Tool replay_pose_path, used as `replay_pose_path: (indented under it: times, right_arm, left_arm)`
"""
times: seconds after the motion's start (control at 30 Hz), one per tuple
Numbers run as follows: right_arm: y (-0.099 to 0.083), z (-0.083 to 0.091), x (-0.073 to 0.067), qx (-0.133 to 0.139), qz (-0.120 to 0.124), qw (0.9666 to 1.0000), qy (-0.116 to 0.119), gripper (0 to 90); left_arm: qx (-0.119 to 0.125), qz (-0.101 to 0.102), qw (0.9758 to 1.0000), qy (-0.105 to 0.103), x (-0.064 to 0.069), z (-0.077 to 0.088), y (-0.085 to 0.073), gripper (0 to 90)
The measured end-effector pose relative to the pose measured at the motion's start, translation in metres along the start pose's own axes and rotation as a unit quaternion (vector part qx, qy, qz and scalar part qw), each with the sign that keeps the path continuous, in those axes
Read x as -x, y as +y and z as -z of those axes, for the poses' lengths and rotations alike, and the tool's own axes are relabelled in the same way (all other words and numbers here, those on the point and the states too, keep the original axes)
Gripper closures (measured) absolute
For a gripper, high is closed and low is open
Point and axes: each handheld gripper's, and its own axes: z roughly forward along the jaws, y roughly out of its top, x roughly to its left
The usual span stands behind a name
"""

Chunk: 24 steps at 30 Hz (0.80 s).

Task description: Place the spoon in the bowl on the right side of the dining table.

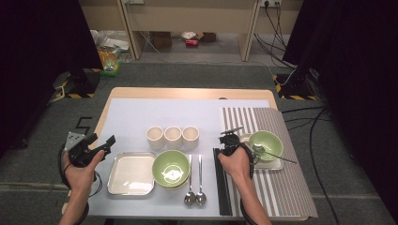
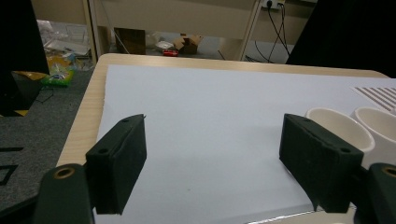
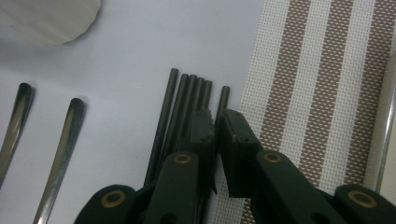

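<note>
Black chopsticks point(image 3: 187, 107) are lying in a bundle on the pale sheet point(image 1: 141, 117) covering the counter point(image 1: 187, 93), just beside the left edge of the striped mat point(image 1: 291, 187), and the right tongs point(image 3: 217, 122) are pressing down among their far ends. In the right gripper view the jaws are sitting nearly together, with one chopstick point(image 3: 222, 103) running up through the narrow gap between them; whether they are actually pinching it is hard to tell. In the high view the right hand point(image 1: 234, 161) is holding those tongs point(image 1: 228, 140) over the top of the bundle. Just right of them, on the mat, a green bowl point(image 1: 270, 140) is resting on a metal tray point(image 1: 277, 165) with a utensil and a dark stick leaning in it. Left of the chopsticks two spoons point(image 1: 195, 197) are lying side by side, then a second green bowl point(image 1: 171, 168) and a square tray point(image 1: 131, 173). Three cream cups point(image 1: 172, 137) are standing in a row behind them. At the counter's left edge the left hand point(image 1: 84, 168) is holding the left tongs point(image 1: 103, 144) above the sheet, jaws spread wide and gripping nothing; in the left gripper view two cups point(image 2: 369, 126) are showing beyond the right jaw.
</note>
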Motion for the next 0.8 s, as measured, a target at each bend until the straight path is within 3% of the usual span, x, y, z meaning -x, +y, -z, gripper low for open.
replay_pose_path:
  times: [0.17, 0.5, 0.8]
  right_arm:
    - [0.0, 0.0, -0.002, 0.001, -0.002, 1.0, -0.005, 85.3]
    - [0.0, 0.002, 0.002, 0.002, -0.042, 0.9991, -0.012, 86.6]
    - [0.008, 0.005, 0.018, 0.022, -0.072, 0.9969, -0.025, 86.6]
  left_arm:
    - [0.0, -0.001, 1.0, -0.001, 0.001, 0.0, 0.0, 22.4]
    - [0.001, 0.001, 1.0, 0.001, 0.0, 0.001, 0.0, 22.4]
    - [0.001, 0.0, 1.0, 0.001, 0.0, 0.001, 0.0, 22.4]
